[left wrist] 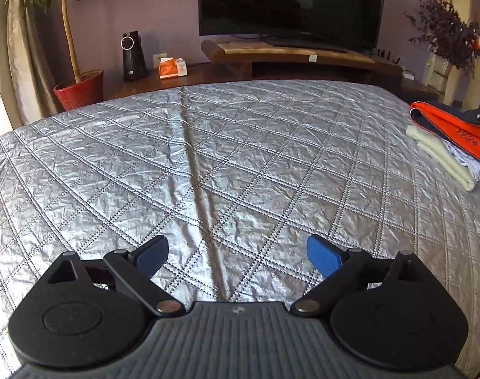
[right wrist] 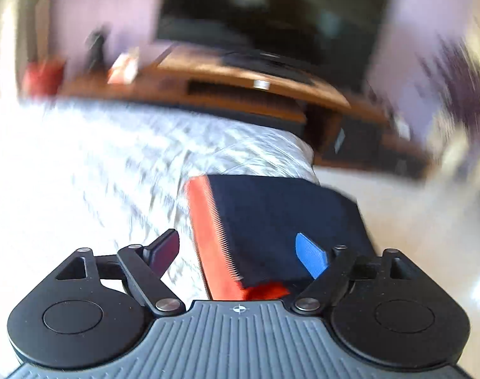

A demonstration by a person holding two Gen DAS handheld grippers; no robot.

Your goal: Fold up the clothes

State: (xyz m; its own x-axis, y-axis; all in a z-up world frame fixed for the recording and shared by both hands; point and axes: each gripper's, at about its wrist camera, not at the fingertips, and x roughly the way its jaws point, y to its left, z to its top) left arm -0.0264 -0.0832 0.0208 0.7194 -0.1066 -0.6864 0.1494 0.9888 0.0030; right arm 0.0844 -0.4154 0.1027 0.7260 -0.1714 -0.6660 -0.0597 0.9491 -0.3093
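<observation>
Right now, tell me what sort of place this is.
Most likely a bedroom at home: a bed under a quilted silver bedspread, a television on a low wooden stand, and folded clothes stacked at the bed's edge.

Left wrist view sharp and daylit, sheen and glare on the silver quilted bedspread [left wrist: 240,158], fisheye bending at the edges, dark corners, right wrist view heavily motion-blurred, bedspread blown out white at left, only the gripper body crisp
</observation>
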